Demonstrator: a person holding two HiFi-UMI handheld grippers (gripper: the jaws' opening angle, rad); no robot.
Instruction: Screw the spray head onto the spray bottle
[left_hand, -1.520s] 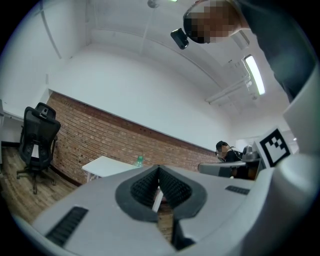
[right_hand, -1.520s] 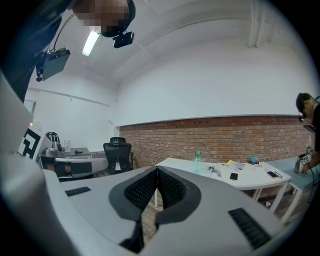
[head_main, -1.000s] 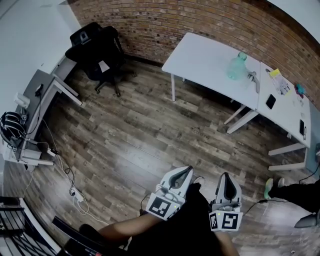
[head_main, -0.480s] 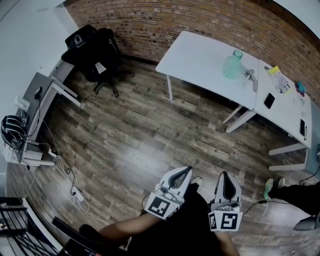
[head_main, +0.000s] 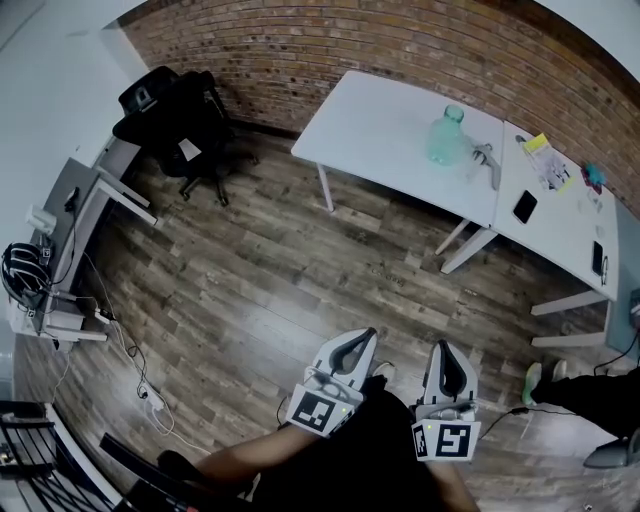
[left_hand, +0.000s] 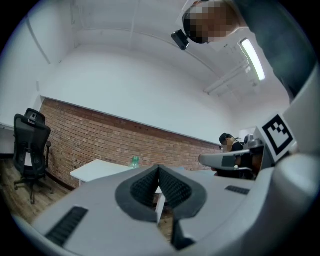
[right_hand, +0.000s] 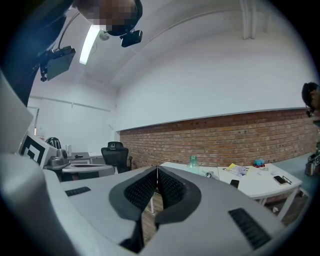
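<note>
Shifted leftward: 1 spray bottle (head_main: 447, 138); 2 tools (head_main: 361, 336) (head_main: 447, 348) closed.

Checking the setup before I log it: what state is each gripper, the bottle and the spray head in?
Left gripper: shut, empty.
Right gripper: shut, empty.
Spray bottle: upright on the white table, no head on.
Spray head: lying on the table beside the bottle.

Between 1 and 2 o'clock, the spray head (head_main: 487, 160) beside the spray bottle (head_main: 446, 137) is too small for us to read. Counter (head_main: 380, 120) clutter at 2 o'clock: unidentifiable. Person (head_main: 590, 388) at 4 o'clock is cut by the edge.
</note>
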